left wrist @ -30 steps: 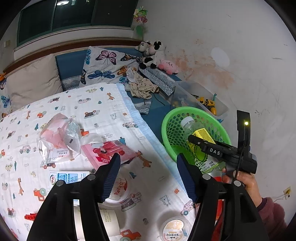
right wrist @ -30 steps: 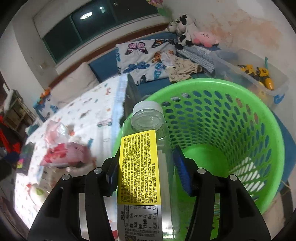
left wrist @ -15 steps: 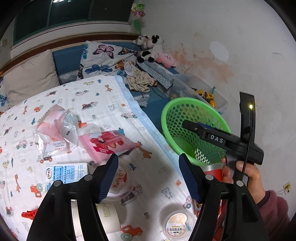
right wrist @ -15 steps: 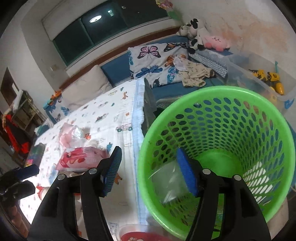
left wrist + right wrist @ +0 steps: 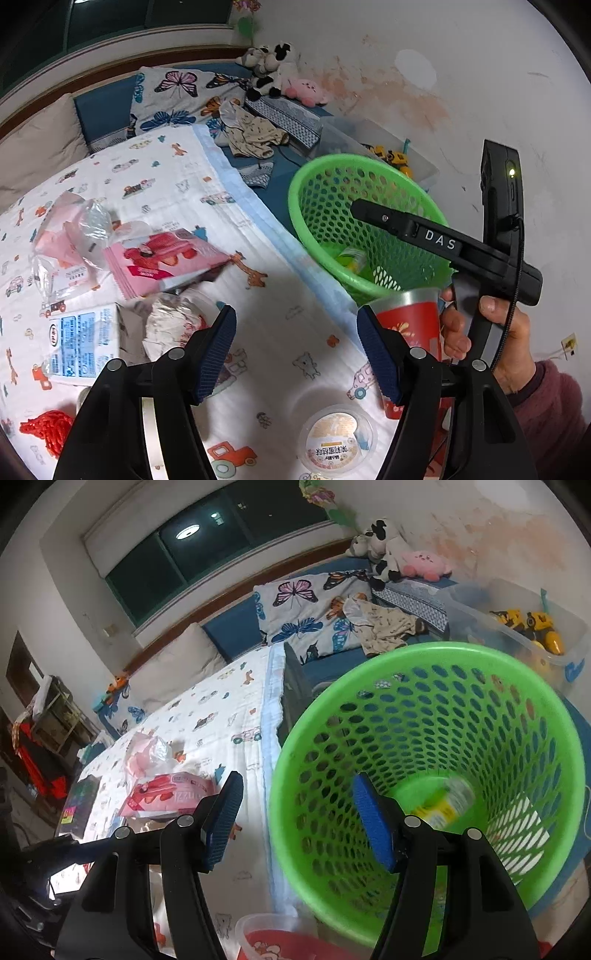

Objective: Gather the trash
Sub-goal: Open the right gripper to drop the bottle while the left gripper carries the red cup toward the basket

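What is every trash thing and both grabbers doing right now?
Left gripper: open, empty.
Right gripper: open, empty, jaws just widened.
Green basket: upright.
Bottle: lying inside the basket.
Pink packet: flat on the bed.
Red cup: upright by the basket.

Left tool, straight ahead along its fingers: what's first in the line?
Probably the printed bed cover: the open left tool frames bare cloth, between the crumpled wrapper and the red cup. Depth is unclear.
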Demonstrator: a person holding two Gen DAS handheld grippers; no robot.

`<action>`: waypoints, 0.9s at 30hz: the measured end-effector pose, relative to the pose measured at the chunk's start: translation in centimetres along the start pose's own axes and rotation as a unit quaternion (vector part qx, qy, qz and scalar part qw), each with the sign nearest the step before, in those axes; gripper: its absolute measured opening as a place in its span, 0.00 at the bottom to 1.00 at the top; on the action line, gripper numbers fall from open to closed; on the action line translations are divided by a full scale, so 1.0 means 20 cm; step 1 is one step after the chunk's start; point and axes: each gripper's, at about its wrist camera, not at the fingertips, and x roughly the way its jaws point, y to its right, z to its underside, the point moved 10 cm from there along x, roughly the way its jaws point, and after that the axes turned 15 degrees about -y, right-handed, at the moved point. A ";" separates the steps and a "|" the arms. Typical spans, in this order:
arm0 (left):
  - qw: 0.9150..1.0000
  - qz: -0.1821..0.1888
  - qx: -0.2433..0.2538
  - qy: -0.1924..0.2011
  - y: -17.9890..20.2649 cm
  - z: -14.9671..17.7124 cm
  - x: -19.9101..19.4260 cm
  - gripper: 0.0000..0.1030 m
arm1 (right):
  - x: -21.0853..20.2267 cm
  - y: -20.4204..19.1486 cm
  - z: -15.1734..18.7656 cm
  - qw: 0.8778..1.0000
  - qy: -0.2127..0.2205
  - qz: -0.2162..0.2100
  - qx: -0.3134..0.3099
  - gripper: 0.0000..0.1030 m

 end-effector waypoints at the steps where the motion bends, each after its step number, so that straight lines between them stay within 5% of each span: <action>1: 1.000 0.005 0.002 -0.003 0.01 0.01 0.01 0.64 | -0.01 0.00 0.00 1.000 0.002 -0.002 0.000 0.62; 14: 0.996 0.052 0.034 -0.060 0.18 0.08 0.19 0.64 | -0.08 0.06 0.05 0.999 0.026 -0.026 0.015 0.62; 17: 0.995 0.053 0.045 -0.066 0.23 0.08 0.23 0.72 | -0.11 0.07 0.06 0.999 0.035 -0.035 0.021 0.62; 27: 0.990 0.084 0.060 -0.096 0.35 0.10 0.33 0.73 | -0.15 0.11 0.08 0.991 0.058 -0.107 0.059 0.62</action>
